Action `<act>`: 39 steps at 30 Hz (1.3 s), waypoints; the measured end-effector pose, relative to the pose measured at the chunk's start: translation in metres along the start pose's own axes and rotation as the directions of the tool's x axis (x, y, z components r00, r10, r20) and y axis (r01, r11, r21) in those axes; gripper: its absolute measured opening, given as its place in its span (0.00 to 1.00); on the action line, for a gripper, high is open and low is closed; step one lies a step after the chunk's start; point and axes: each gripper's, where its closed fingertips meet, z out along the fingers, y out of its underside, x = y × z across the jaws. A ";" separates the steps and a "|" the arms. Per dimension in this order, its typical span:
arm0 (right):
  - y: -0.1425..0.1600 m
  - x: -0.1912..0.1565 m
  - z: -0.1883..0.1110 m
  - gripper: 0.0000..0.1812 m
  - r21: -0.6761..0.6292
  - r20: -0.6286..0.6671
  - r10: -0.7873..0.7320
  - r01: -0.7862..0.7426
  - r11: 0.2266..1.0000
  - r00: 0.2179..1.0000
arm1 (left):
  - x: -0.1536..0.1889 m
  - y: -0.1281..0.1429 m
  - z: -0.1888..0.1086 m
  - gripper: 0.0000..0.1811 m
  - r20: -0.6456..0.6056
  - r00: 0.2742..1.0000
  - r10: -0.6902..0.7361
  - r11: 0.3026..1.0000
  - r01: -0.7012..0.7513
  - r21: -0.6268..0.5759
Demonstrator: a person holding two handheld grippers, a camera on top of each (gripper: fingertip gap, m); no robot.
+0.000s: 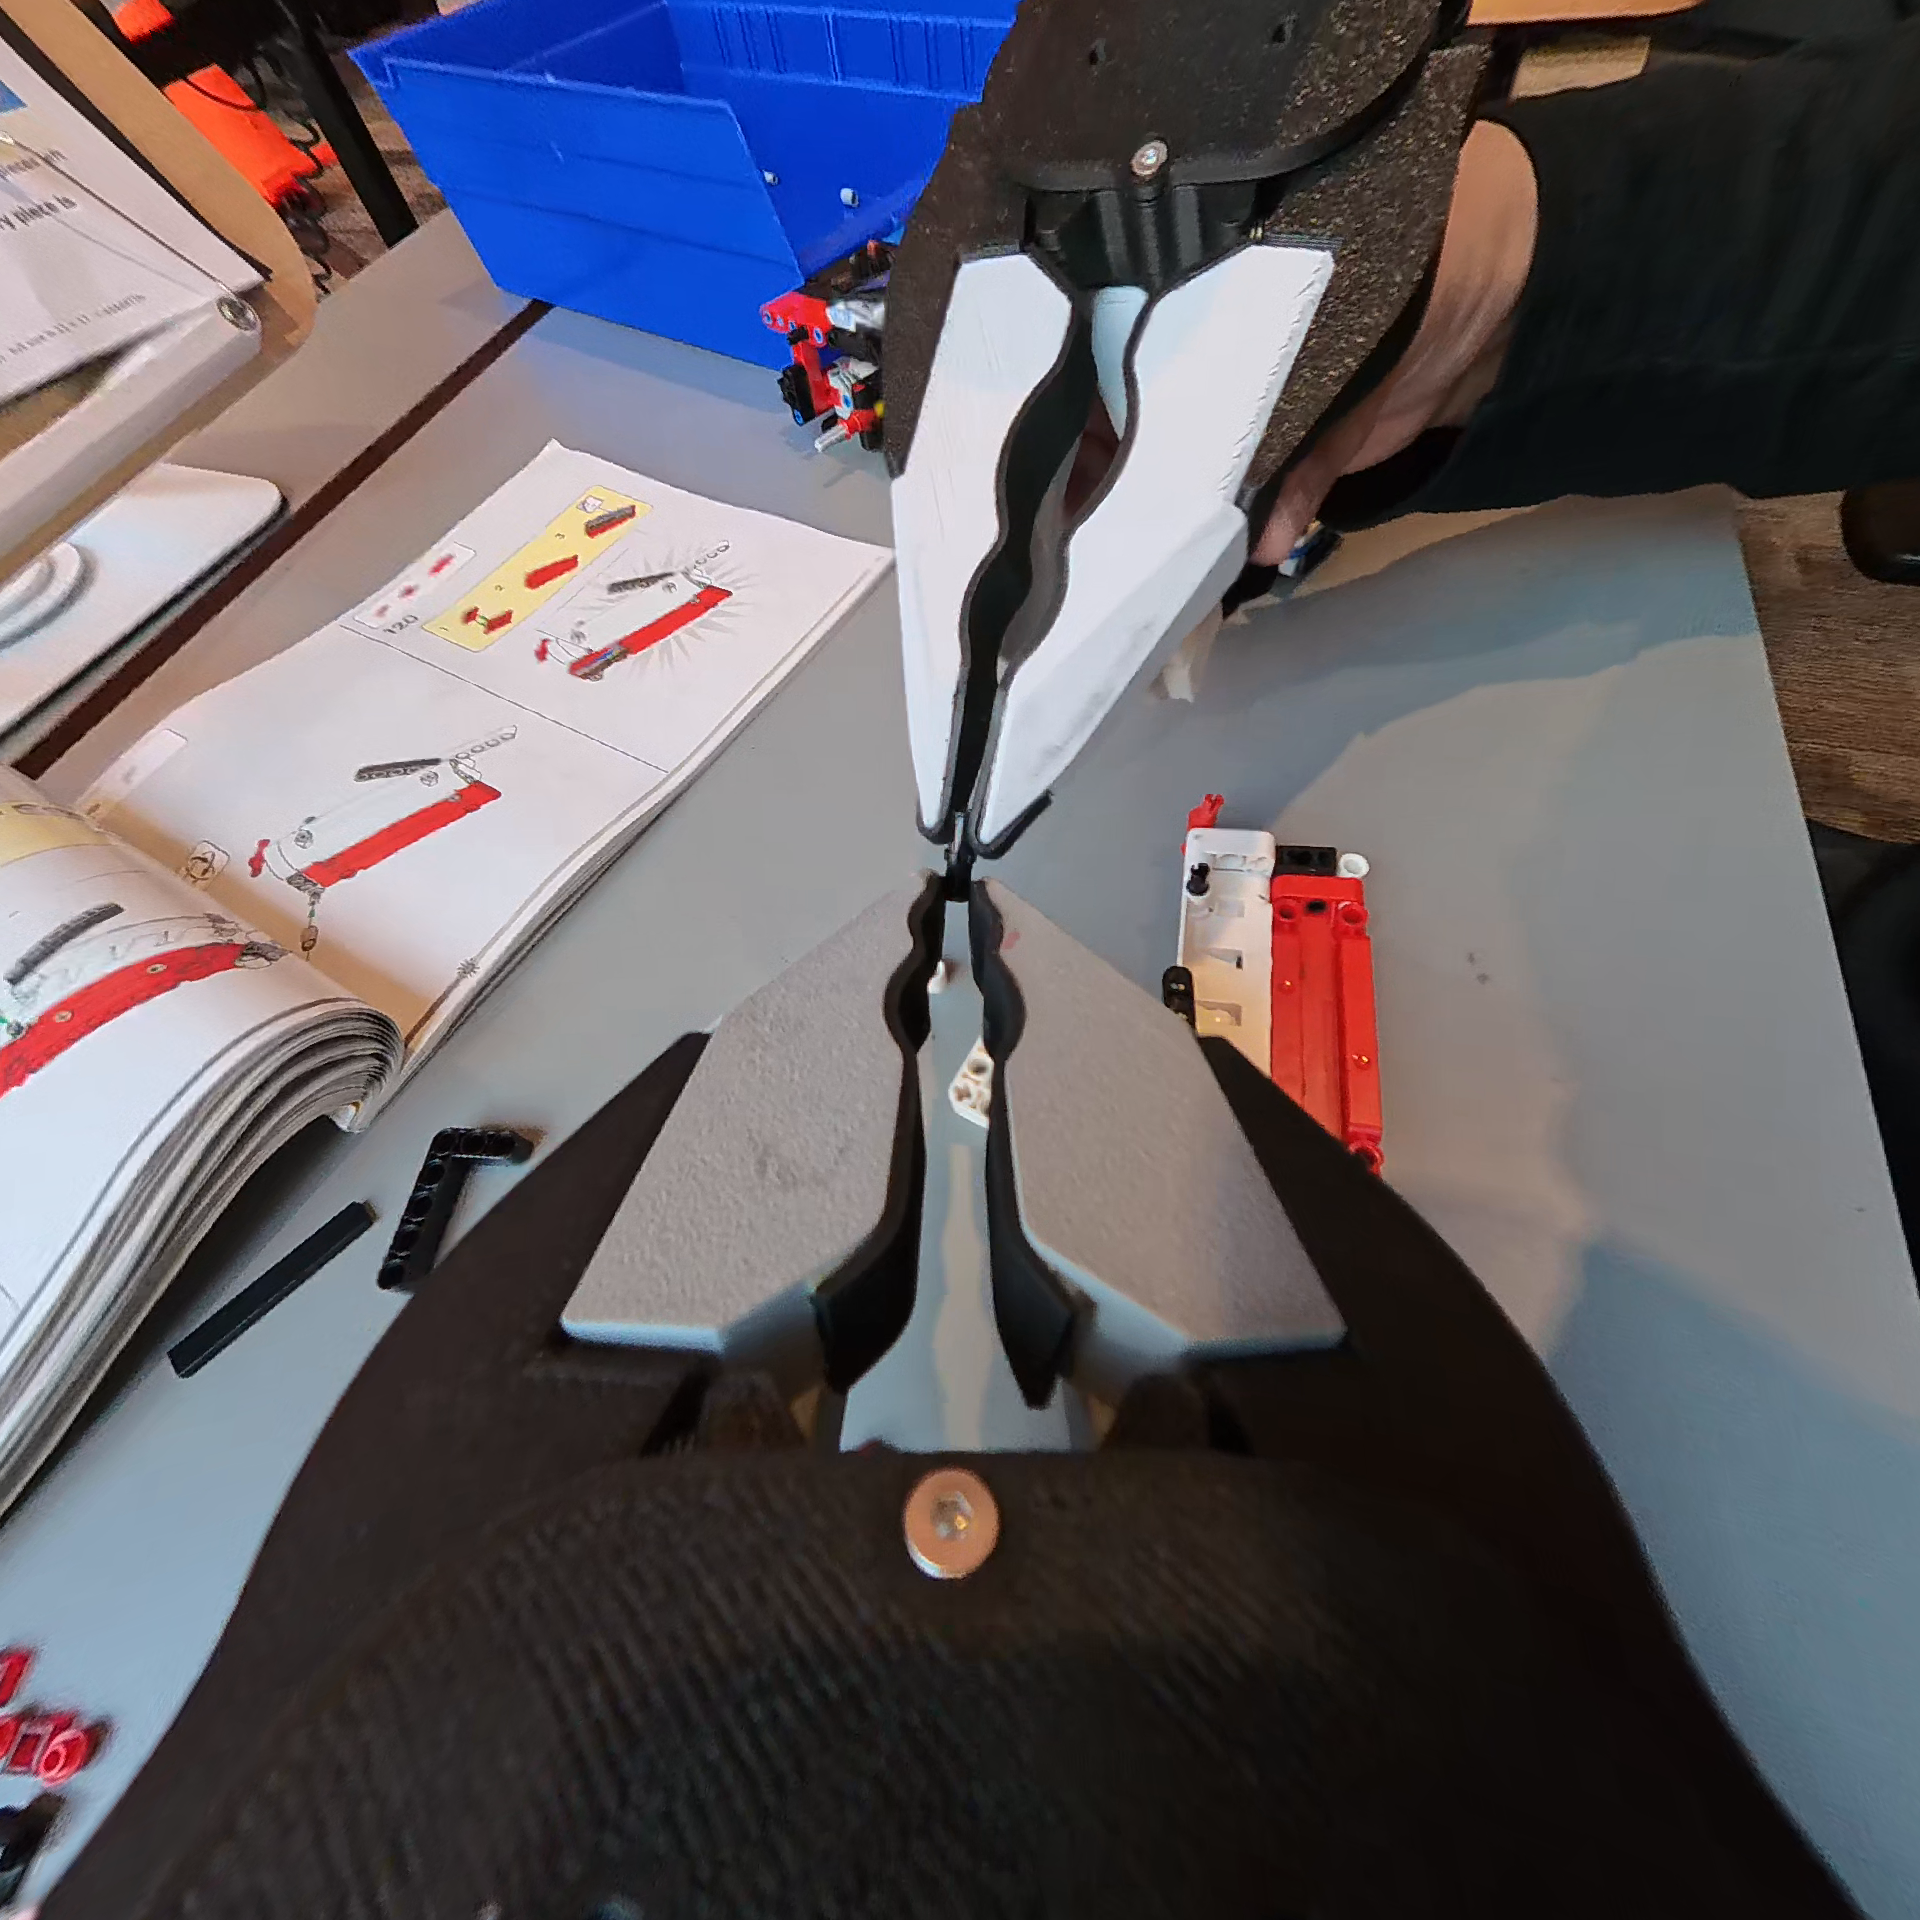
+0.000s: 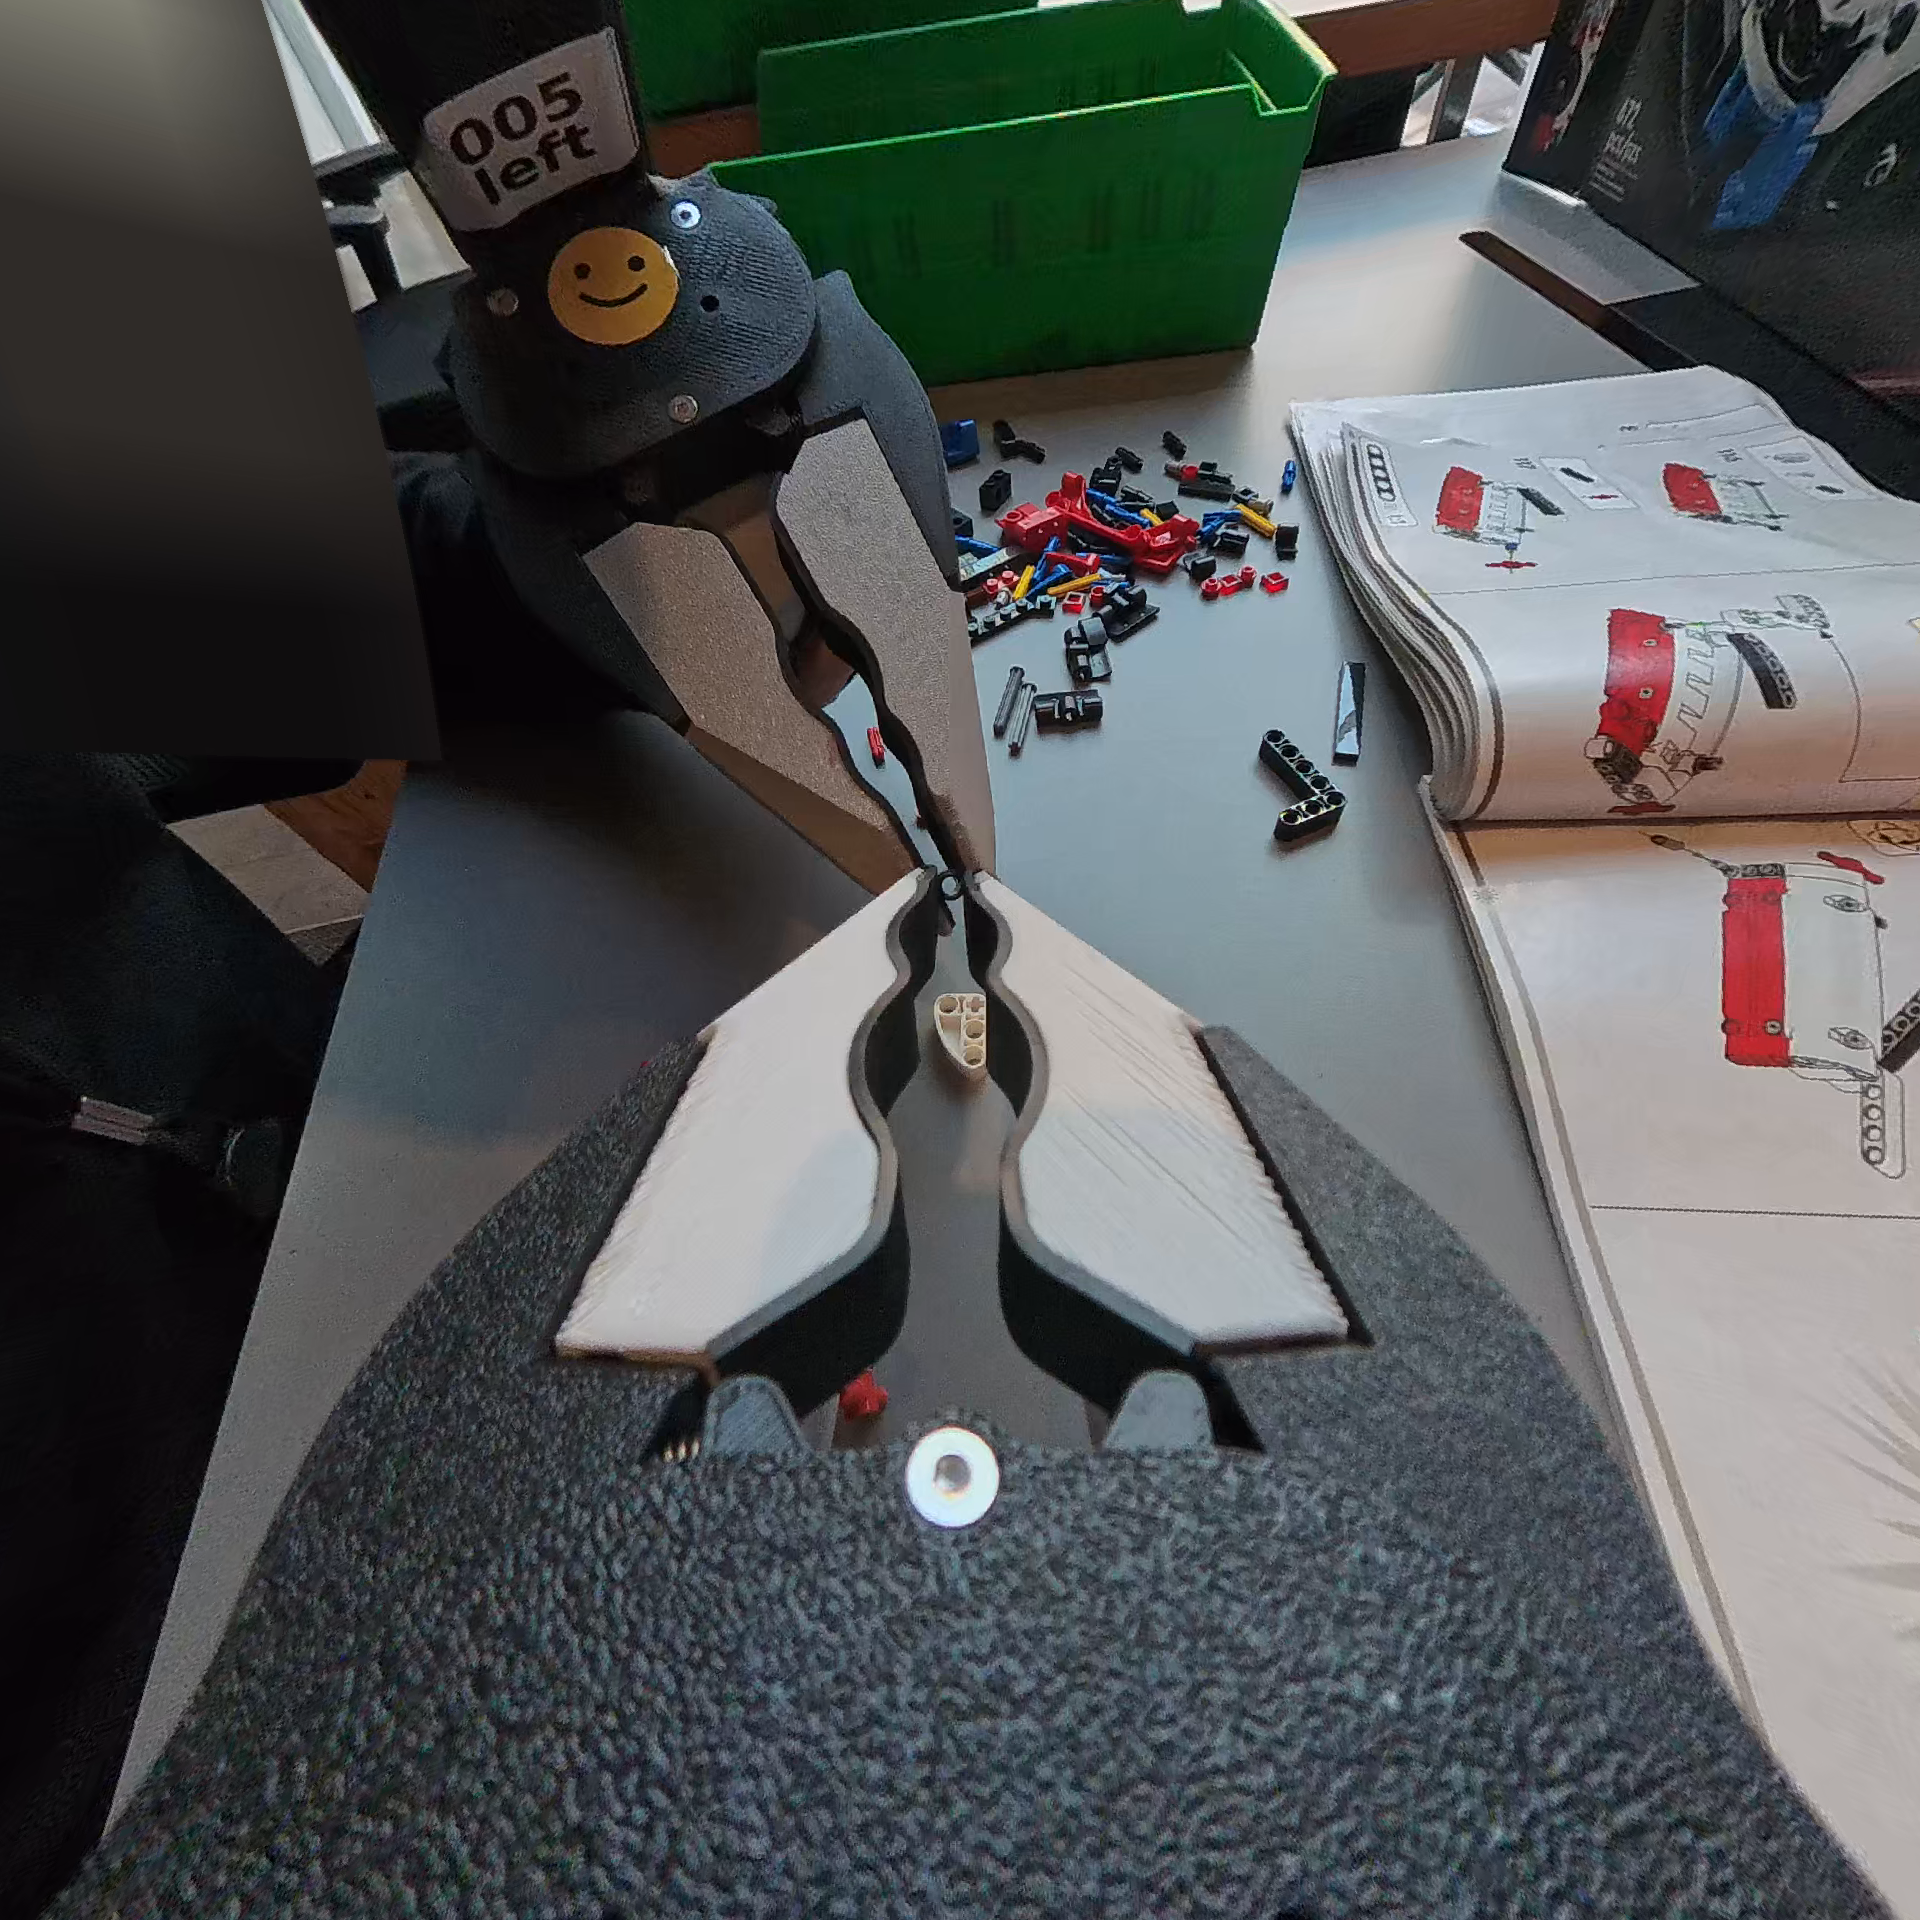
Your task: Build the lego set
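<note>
Both grippers tip to tip above the grey table: left gripper and right gripper each pinched on 1 tiny black pin, seemingly shared between them. Best done slowly: keep both axes in line, hold 1 side firm, release the other only once the pin sits secure. Small white piece lying on the table below the tips. Red-and-white assembly nearby, instruction book open beside it. Blue bin: contents hidden. Green bin: contents hidden too; loose parts scattered in front.
</note>
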 end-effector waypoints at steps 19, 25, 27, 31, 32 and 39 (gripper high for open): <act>0.061 0.006 0.022 0.02 -0.345 0.016 -0.042 0.045 0.938 0.999 | 0.008 0.068 0.020 0.10 -0.141 0.989 -0.053 0.951 0.007 -0.310; 0.064 0.004 0.024 0.02 -0.355 0.018 -0.049 0.052 0.933 0.999 | 0.009 0.068 0.021 0.07 -0.142 0.989 -0.045 0.955 0.001 -0.296; 0.064 0.003 0.024 0.02 -0.355 0.023 -0.053 0.058 0.933 0.998 | 0.009 0.068 0.021 0.07 -0.141 0.989 -0.048 0.957 0.005 -0.291; 0.064 0.001 0.026 0.02 -0.357 0.027 -0.061 0.066 0.932 0.998 | 0.009 0.068 0.021 0.07 -0.137 0.989 -0.053 0.958 0.012 -0.286; 0.064 0.001 0.026 0.02 -0.357 0.025 -0.061 0.066 0.932 0.998 | 0.009 0.068 0.021 0.07 -0.132 0.990 -0.054 0.958 0.014 -0.286; 0.060 0.007 0.022 0.02 -0.323 -0.005 -0.033 0.029 0.946 0.999 | 0.008 0.067 0.022 0.07 -0.098 0.992 -0.072 0.957 0.041 -0.288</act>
